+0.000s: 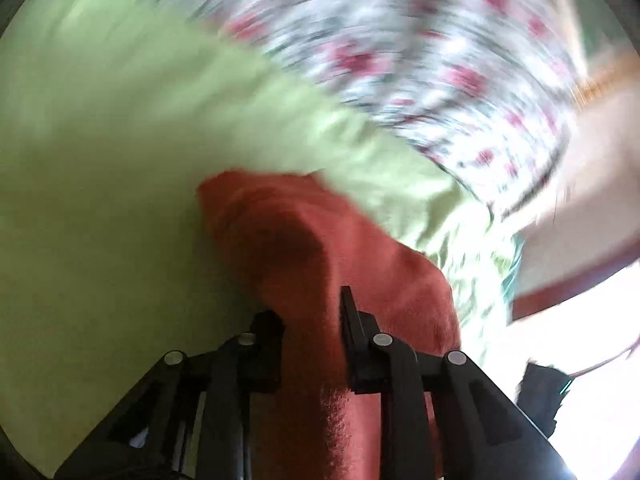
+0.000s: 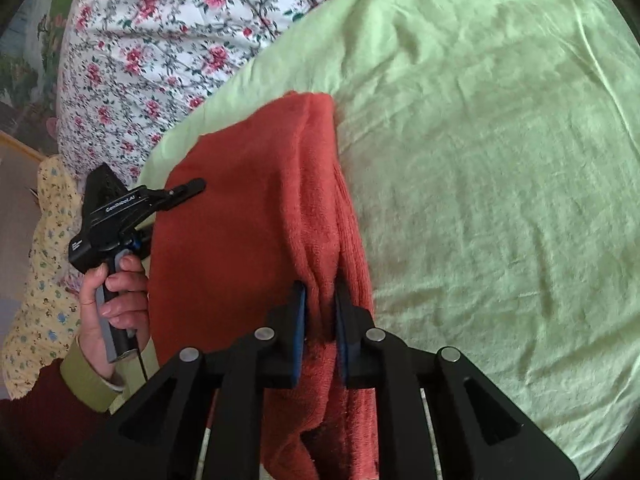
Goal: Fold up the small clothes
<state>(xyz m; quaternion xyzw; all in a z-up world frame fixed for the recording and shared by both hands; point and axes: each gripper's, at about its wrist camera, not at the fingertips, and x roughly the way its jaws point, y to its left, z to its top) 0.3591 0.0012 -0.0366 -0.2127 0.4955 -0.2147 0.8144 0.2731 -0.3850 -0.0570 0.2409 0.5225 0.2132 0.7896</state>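
A rust-red fleece garment (image 2: 248, 200) lies partly folded on the green bed sheet (image 2: 480, 160). My right gripper (image 2: 320, 300) is shut on a bunched fold at its near end, and the blue pads press the cloth from both sides. My left gripper (image 2: 192, 188), held in a hand (image 2: 116, 292), reaches onto the garment's left edge. In the blurred left wrist view, the red garment (image 1: 280, 232) runs up between the fingers of my left gripper (image 1: 310, 312), which stand close on the cloth and grip it.
A white quilt with pink flowers (image 2: 160, 40) is heaped along the far left of the bed. Yellow patterned fabric (image 2: 44, 260) hangs at the left edge. The green sheet (image 1: 120, 160) spreads wide, wrinkled. The floral quilt (image 1: 400, 40) is blurred in the left wrist view.
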